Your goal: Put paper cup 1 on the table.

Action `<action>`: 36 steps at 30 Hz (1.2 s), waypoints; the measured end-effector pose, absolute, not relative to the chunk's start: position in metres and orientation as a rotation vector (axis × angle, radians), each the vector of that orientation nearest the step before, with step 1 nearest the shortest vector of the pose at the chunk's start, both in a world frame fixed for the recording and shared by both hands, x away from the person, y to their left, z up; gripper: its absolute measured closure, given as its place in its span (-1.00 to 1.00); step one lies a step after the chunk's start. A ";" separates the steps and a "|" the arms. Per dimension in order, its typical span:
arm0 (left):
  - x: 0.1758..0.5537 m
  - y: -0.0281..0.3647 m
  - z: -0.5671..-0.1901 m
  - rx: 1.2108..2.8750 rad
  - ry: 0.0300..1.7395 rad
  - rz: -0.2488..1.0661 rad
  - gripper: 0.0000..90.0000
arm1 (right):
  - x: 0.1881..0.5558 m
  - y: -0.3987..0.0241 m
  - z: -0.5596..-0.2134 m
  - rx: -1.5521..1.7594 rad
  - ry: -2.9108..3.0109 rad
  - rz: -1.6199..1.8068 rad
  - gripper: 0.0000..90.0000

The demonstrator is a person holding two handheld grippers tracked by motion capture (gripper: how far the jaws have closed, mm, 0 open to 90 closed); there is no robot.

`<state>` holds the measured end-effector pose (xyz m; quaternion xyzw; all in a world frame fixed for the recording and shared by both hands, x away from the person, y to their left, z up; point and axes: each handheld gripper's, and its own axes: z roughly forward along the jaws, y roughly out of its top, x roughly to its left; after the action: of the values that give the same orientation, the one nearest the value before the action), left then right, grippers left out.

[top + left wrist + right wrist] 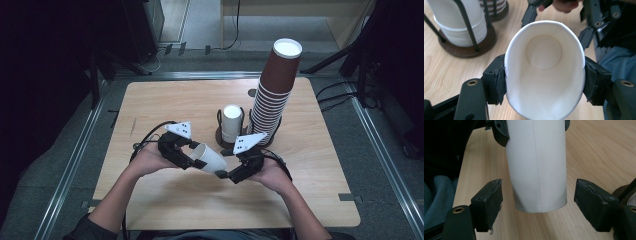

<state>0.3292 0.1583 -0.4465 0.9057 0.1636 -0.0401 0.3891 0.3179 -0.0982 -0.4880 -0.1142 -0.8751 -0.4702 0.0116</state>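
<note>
A white paper cup (207, 158) lies on its side in the air just above the wooden table (165, 100), between my two grippers. My left gripper (192, 159) is shut on its rim end. In the left gripper view the pads (496, 82) press both sides of the cup (544, 70) and squeeze its mouth into an oval. My right gripper (227, 167) stands open around the cup's base end. In the right gripper view the cup (537, 165) hangs between the pads (487, 202), with a gap on each side.
Behind the grippers a wire holder on a round base holds a short stack of white cups (231, 125). To its right rises a tall, leaning stack of brown cups (274, 95). The person's forearms come in from the table's near edge.
</note>
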 end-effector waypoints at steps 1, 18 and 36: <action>0.329 0.157 -0.448 2.316 0.422 -0.097 -0.30 | 0.318 -0.098 -0.489 -0.359 -2.735 -1.449 -0.47; 0.323 0.129 -0.452 2.497 0.363 -0.042 -0.33 | 0.315 -0.080 -0.508 -0.297 -2.843 -1.290 -0.43; 0.323 0.122 -0.456 2.505 0.342 -0.073 -0.47 | 0.312 -0.075 -0.510 -0.246 -2.863 -1.269 -0.23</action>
<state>0.3226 0.1223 -0.4557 0.9443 0.1290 -0.0276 0.3016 0.3119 -0.0750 -0.5096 -0.0782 -0.9114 -0.4039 0.0004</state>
